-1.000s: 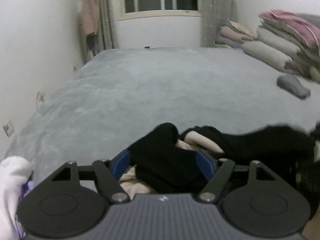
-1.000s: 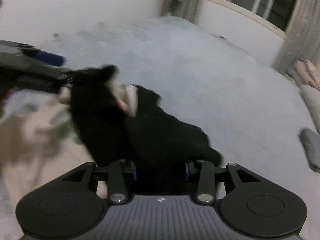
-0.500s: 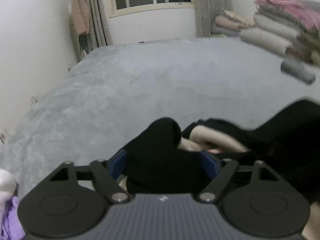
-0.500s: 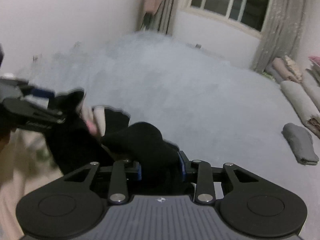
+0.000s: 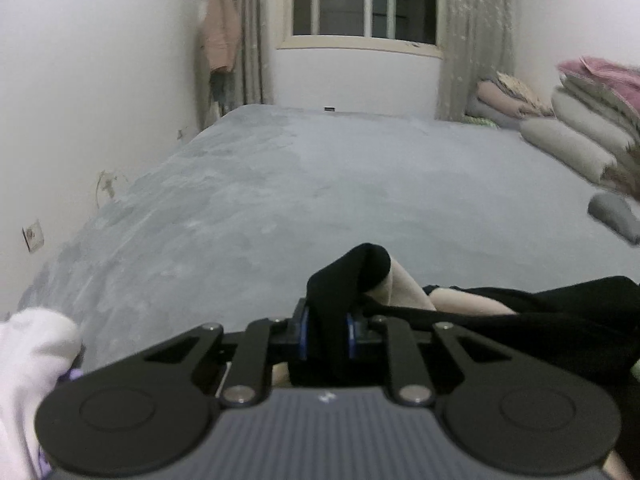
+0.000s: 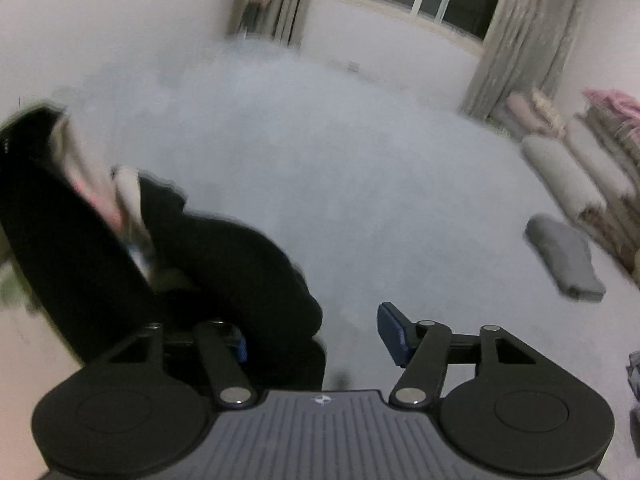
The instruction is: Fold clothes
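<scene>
One black garment (image 5: 520, 312) with a pale cream lining is the thing in hand, and it hangs bunched above the near edge of the bed (image 5: 320, 184), not laid flat on it. The left claw (image 5: 326, 336) is pinched narrow on a band of its black cloth, which loops up just beyond the pads and shows the cream inside. The right claw (image 6: 316, 340) stands wide, one blue pad against the black cloth and the other clear of it over bare bedcover, gripping nothing. In the right wrist view the garment (image 6: 192, 264) is smeared by motion, so its outline cannot be read exactly.

As to progress, I judge this garment unfolded as it lies now: crumpled, with no flat panel or straight crease to be seen, and it needs spreading out on the bed and squaring up. Whether the right claw is letting go to regrip or reaching for a new hold, the pictures do not settle.

One small grey folded piece (image 6: 564, 260) lies on the bed well to the right of the black garment, which would fit one item done. Beyond it, along the bed's right side, is one stack of folded bedding (image 5: 580, 132), several layers deep with a pink one on top; I cannot count the layers. One white cloth (image 5: 28, 364) with a purple edge sits left of the garment. One window (image 5: 364, 0), two curtains.
</scene>
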### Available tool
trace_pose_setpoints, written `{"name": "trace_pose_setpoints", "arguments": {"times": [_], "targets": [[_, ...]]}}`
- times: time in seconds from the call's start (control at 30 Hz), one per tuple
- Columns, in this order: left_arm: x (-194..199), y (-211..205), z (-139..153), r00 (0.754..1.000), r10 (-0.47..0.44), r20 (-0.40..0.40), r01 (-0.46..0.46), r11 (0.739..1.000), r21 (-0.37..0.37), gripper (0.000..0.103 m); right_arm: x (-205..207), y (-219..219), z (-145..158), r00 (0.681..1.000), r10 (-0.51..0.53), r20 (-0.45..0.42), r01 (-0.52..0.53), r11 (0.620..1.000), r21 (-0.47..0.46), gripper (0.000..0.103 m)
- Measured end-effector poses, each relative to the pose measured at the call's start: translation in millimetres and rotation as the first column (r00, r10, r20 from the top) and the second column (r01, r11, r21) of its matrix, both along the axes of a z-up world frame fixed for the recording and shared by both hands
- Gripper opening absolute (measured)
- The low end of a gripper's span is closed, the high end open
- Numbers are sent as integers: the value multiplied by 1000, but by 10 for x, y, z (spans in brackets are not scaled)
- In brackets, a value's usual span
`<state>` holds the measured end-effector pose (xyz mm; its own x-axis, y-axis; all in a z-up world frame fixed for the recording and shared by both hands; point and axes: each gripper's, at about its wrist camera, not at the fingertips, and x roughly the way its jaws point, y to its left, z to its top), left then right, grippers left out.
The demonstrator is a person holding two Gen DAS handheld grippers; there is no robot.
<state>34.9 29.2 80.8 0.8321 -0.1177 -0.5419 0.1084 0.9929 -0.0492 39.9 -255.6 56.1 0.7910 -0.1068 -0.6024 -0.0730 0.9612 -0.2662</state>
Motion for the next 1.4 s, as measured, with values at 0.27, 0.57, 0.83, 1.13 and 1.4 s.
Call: {"name": "trace_pose_setpoints", "arguments": {"times": [0.27, 0.57, 0.83, 1.13, 1.4], "targets": [[53, 237, 176, 998, 25, 60, -18, 993, -120, 14, -73, -41, 309, 989, 7, 146, -23, 994, 109, 15], [571, 327, 517, 997, -14, 72, 27, 981, -192, 10, 323, -349, 673, 952, -140, 272, 68, 964, 257, 15], [1197, -164, 373, 999, -41, 19, 42, 998, -43, 7, 1004, -414, 648, 954, -174, 244, 127, 972, 199, 15], [1304, -72, -114, 993, 72, -92, -75, 997, -29, 38, 1150, -421, -143, 995, -96, -37, 97, 995, 18, 56], [794, -839, 105, 991, -119, 67, 107, 980, 169, 62, 726, -639, 190, 998, -21, -58, 34, 971, 235, 60]]}}
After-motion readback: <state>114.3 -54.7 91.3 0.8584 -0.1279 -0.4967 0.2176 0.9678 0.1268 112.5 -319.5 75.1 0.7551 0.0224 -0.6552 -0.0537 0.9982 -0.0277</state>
